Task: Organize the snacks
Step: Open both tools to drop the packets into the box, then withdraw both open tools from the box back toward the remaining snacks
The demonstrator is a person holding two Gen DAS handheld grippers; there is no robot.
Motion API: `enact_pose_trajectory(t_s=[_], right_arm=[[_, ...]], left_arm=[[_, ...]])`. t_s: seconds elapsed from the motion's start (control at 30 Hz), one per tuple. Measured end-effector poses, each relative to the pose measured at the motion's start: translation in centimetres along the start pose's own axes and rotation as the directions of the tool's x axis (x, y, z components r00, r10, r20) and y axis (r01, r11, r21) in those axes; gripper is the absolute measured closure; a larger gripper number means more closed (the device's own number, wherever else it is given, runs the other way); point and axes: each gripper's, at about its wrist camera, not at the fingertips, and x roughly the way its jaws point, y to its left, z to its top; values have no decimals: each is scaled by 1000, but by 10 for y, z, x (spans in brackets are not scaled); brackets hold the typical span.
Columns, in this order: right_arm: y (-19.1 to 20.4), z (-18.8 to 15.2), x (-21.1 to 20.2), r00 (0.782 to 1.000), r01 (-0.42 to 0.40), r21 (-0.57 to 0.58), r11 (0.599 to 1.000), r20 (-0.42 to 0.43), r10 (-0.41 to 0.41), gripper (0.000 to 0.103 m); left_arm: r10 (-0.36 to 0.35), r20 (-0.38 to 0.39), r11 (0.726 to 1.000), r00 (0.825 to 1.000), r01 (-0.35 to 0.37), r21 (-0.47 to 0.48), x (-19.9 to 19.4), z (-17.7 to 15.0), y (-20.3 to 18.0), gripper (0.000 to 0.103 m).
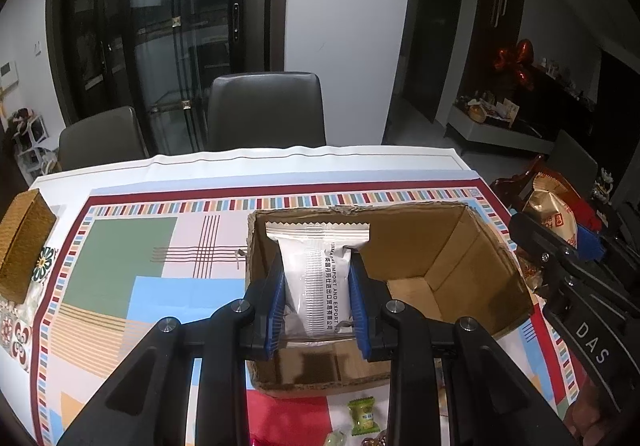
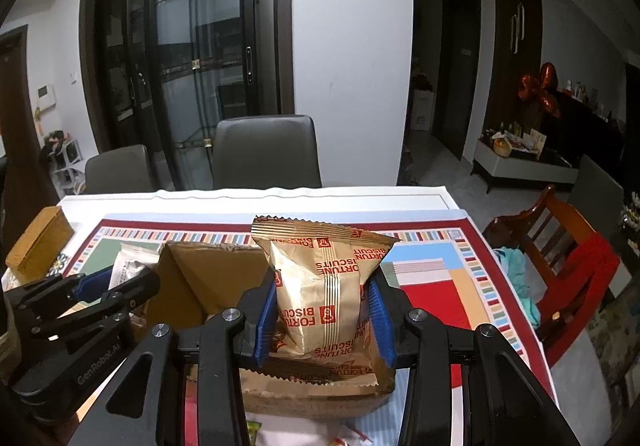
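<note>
My left gripper (image 1: 318, 292) is shut on a white snack packet (image 1: 318, 270), held upright above the left part of an open cardboard box (image 1: 460, 246). In the right wrist view my right gripper (image 2: 322, 310) is shut on a gold Fortune Biscuits packet (image 2: 320, 286), held over the near right part of the same cardboard box (image 2: 208, 274). The right gripper with its gold packet (image 1: 554, 216) shows at the right edge of the left wrist view. The left gripper (image 2: 116, 278) and its white packet (image 2: 128, 266) show at the left of the right wrist view.
The box stands on a patterned tablecloth (image 1: 128, 246). A woven box (image 1: 22, 242) lies at the table's left edge. Small wrapped candies (image 1: 362, 416) lie near the front edge. Two grey chairs (image 1: 266, 110) stand behind the table and a wooden chair (image 2: 560, 246) to its right.
</note>
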Motion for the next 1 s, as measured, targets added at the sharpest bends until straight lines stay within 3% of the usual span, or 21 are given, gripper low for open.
enact_pose_trajectory(t_s=[0.27, 0.43, 0.6, 1.0], right_arm=[[3, 1, 7, 1000, -3, -8, 1000, -8, 3, 60], [0, 4, 9, 1000, 0, 0, 1000, -9, 0, 39], [-4, 6, 3, 1000, 19, 5, 1000, 12, -19, 26], [-8, 7, -16, 999, 21, 9, 1000, 41, -22, 26]], left_arm=[[7, -7, 1000, 1000, -7, 6, 5, 0, 0, 70], [35, 12, 999, 999, -35, -1, -1, 0, 2, 44], [53, 28, 999, 998, -53, -5, -8, 0, 5, 32], [62, 61, 998, 996, -62, 3, -29, 0, 3, 30]])
